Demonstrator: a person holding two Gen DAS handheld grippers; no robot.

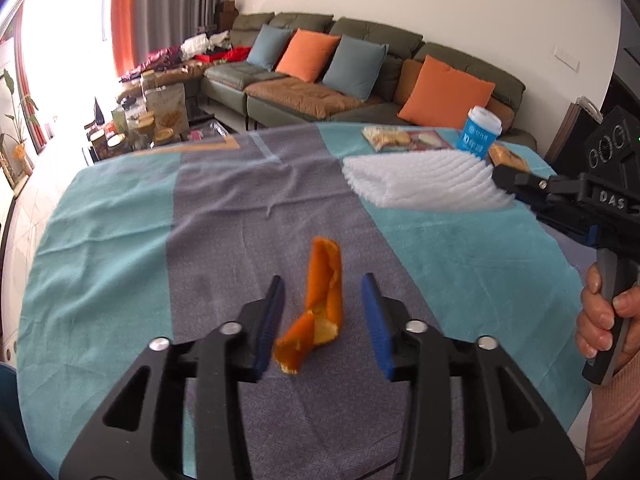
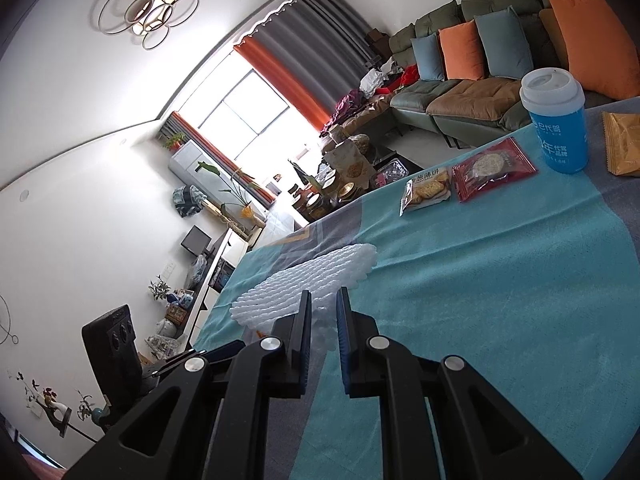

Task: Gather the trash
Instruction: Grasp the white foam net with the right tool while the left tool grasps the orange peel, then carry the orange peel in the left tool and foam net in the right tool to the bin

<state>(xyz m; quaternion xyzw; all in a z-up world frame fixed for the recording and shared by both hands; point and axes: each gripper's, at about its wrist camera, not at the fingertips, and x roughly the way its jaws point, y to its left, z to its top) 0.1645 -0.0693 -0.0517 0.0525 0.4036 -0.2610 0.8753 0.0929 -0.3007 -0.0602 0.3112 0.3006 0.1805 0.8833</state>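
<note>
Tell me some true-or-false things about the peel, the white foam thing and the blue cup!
1. The orange peel lies between the open fingers of the left hand-held gripper. True.
2. The right hand-held gripper is empty. False: it is shut on the white foam net, which it holds above the tablecloth.
3. The blue cup has a white lid on it. True.
4. The blue cup lies on its side. False: it stands upright, near the snack packets.
5. The orange peel is inside the blue cup. False: it is on the tablecloth, well apart from the cup.
</note>
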